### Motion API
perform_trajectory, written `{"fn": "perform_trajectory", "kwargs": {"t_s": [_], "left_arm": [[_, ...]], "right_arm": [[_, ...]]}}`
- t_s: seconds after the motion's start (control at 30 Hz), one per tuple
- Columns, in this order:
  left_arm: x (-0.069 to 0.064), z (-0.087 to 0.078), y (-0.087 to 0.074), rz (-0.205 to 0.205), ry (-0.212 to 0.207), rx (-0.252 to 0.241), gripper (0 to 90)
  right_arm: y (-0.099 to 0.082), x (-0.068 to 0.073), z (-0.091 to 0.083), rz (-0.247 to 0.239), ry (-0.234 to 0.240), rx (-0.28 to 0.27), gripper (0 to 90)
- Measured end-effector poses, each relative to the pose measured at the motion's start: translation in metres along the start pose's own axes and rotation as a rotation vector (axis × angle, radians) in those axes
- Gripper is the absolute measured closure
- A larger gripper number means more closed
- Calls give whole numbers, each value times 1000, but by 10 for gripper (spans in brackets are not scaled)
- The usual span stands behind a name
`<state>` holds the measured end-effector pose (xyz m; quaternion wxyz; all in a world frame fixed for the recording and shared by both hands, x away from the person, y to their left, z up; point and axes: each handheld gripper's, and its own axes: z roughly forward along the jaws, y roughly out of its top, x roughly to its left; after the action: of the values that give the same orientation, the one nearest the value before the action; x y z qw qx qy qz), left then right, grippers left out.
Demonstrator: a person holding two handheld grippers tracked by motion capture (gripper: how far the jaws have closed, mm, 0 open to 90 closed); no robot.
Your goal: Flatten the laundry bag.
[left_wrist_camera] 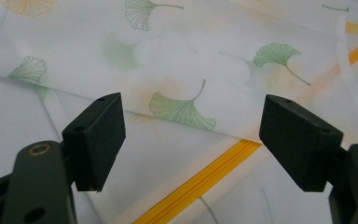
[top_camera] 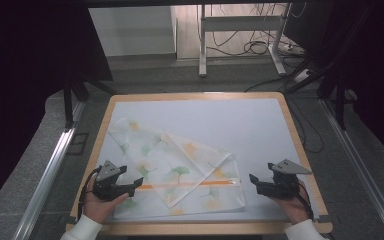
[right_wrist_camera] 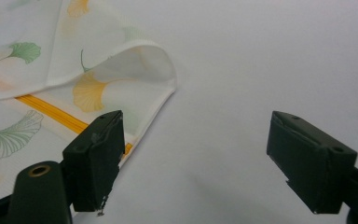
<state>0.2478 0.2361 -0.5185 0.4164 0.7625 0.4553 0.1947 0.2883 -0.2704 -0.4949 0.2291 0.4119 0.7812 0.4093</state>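
Counting: one cloth (top_camera: 175, 167), two grippers, one table (top_camera: 300, 135) under a white mat (top_camera: 240, 120). Cloth thin and white, printed with green and yellow fan-shaped leaves, one orange stripe (top_camera: 180, 184) across its near part. Lying on the near left half of the mat, upper layer folded over at a slant, far corner toward the left rear. Folded right-hand corner (right_wrist_camera: 161, 65) standing slightly raised and open in the right gripper view. Left gripper (top_camera: 130, 188) at the cloth's near left edge, jaws spread fully, hovering over fabric and stripe, gripping nothing. Right gripper (top_camera: 256, 184) just off the cloth's right edge, over bare mat, jaws equally wide, empty. Bare mat across the whole far half and right side; narrow strip along the near edge.
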Motion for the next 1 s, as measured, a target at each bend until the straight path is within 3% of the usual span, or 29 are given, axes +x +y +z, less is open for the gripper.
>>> {"fn": "perform_trajectory", "kwargs": {"t_s": [0.23, 0.47, 1.0], "left_arm": [[-4, -3, -5, 25, 21, 12, 245], [-1, -4, -5, 22, 37, 6, 249], [-1, 0, -1, 16, 26, 4, 251]], "right_arm": [[5, 4, 5, -13, 38, 7, 248], [5, 6, 3, -15, 49, 12, 257], [6, 15, 11, -45, 103, 78, 296]]}}
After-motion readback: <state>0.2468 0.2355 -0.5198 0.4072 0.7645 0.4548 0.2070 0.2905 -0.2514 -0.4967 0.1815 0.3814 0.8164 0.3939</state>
